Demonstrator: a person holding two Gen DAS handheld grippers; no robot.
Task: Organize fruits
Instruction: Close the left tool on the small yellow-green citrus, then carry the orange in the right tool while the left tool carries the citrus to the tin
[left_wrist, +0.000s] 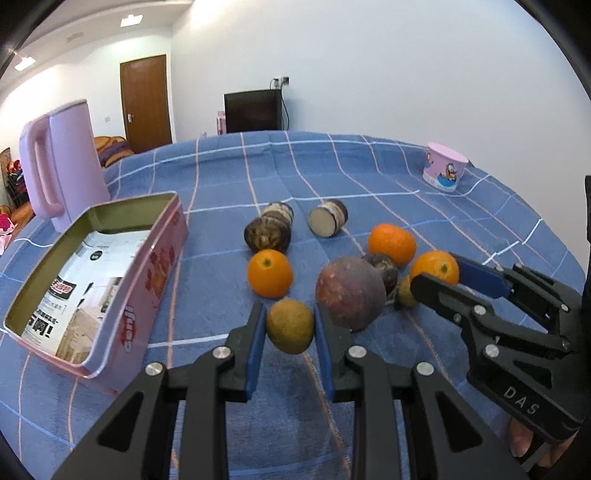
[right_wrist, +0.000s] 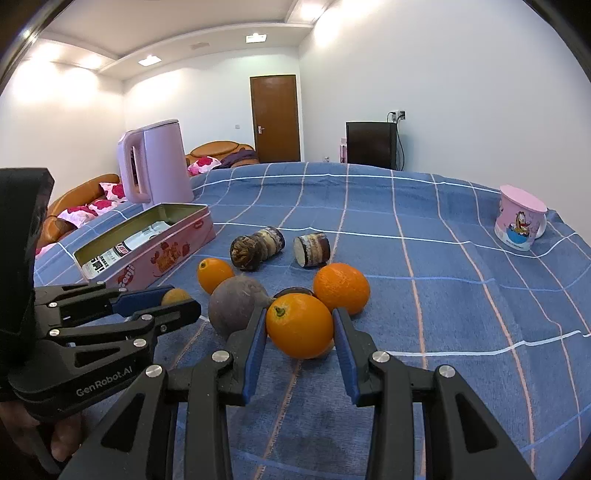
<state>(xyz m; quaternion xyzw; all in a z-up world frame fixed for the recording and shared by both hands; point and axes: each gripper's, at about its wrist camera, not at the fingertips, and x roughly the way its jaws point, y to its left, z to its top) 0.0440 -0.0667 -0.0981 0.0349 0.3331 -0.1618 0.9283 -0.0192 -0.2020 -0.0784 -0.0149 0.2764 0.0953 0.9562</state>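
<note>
So the left hand-held gripper (left_wrist: 290, 325) is clamped on a small yellow-green fruit (left_wrist: 290, 325), right hand-held gripper (right_wrist: 300, 326) is clamped on an orange (right_wrist: 300, 325), both by the fruit pile on the blue checked surface (right_wrist: 443, 258) near the pink tin (left_wrist: 110, 295).

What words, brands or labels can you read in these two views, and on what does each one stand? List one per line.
"DAS" on the body of the right gripper, seen in the left wrist view.
"GenRobot.AI" on the body of the left gripper, seen in the right wrist view.
Red lettering on the side of the pink tin: too distorted to read.
Printed leaflet inside the tin: text too small and blurred.
Cartoon mug: picture only, no legible words.
</note>
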